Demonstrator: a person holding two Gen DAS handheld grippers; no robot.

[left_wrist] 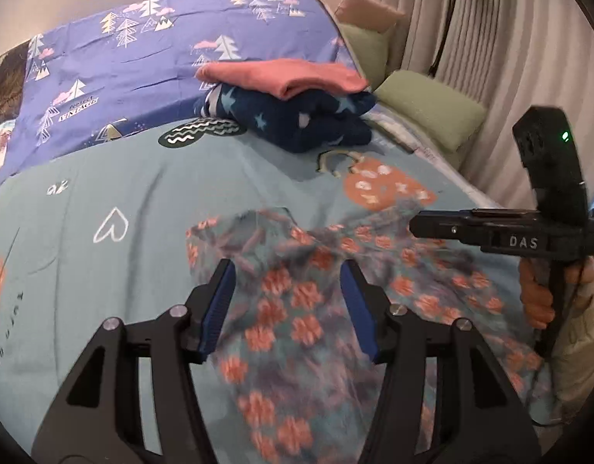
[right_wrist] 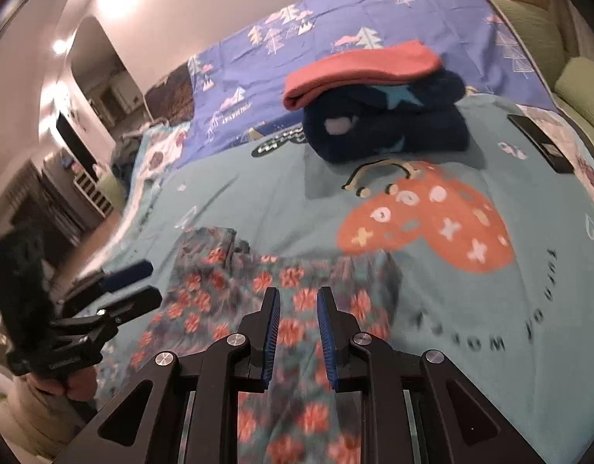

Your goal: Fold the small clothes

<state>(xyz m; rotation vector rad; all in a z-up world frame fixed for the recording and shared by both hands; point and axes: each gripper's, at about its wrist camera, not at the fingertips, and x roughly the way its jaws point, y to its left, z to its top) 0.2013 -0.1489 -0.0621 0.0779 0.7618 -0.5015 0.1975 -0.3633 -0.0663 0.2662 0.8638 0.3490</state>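
Note:
A small teal garment with orange flowers (left_wrist: pixel 320 309) lies crumpled on the light-blue bedspread (left_wrist: pixel 123 193), blurred by motion. My left gripper (left_wrist: pixel 287 274) is open above the garment's left half, nothing between the blue pads. My right gripper (right_wrist: pixel 297 301) hovers over the same garment (right_wrist: pixel 266 301) with a narrow gap between its pads, holding nothing. The right gripper also shows in the left wrist view (left_wrist: pixel 417 226) at the garment's right edge. The left gripper shows in the right wrist view (right_wrist: pixel 142 282), open, at the garment's left edge.
A stack of folded clothes sits further back on the bed: a pink piece (left_wrist: pixel 285 77) on a navy star-print piece (left_wrist: pixel 308 120). A purple tree-print sheet (left_wrist: pixel 142 50) lies behind. Green pillows (left_wrist: pixel 432 112) and curtains stand to the right. A black remote (right_wrist: pixel 540 143) lies at the bed's right.

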